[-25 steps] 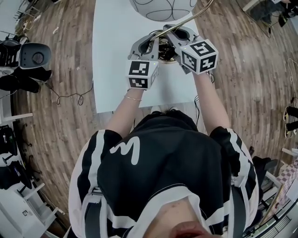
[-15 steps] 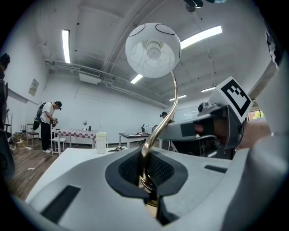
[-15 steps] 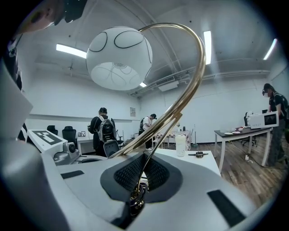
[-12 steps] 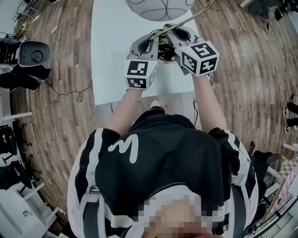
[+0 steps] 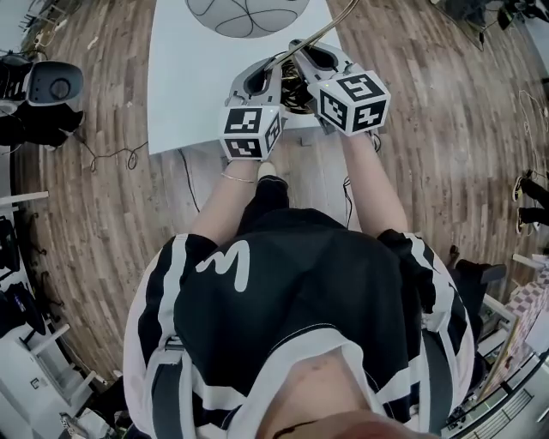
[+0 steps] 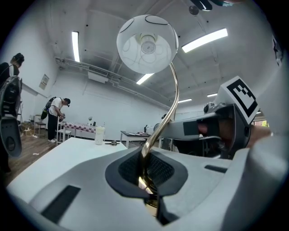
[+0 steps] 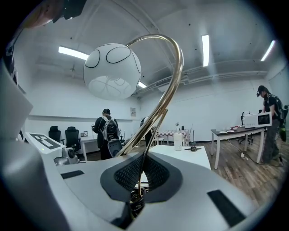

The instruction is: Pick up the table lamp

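Two grippers: left gripper and right gripper sit side by side over the near edge of the tabletop. Their tips meet at the foot of the table lamp.
Left fingers: clenched on the lower end of the brass stem. I see the metal pinched between the dark pads with no gap on either side.
Right fingers: clenched on the same stem, low down. A thin dark wire runs alongside it into the grip.
Lamp position: gripped by both grippers at the near edge of the tabletop. The stem rises and arches over toward the tabletop's far end.
Shade: a white globe with thin black lines, hanging from the top of the arch above the tabletop, further in from the near edge.
Base: dark and mostly covered by the grippers. I cannot tell whether it is clear of the tabletop.
Tabletop contents: a white cup with a small dark item just beside it, both at the far end.
Beyond the tabletop: a wooden floor, and a cable lying on it off the tabletop's left side. A person with a backpack stands well off the far end.
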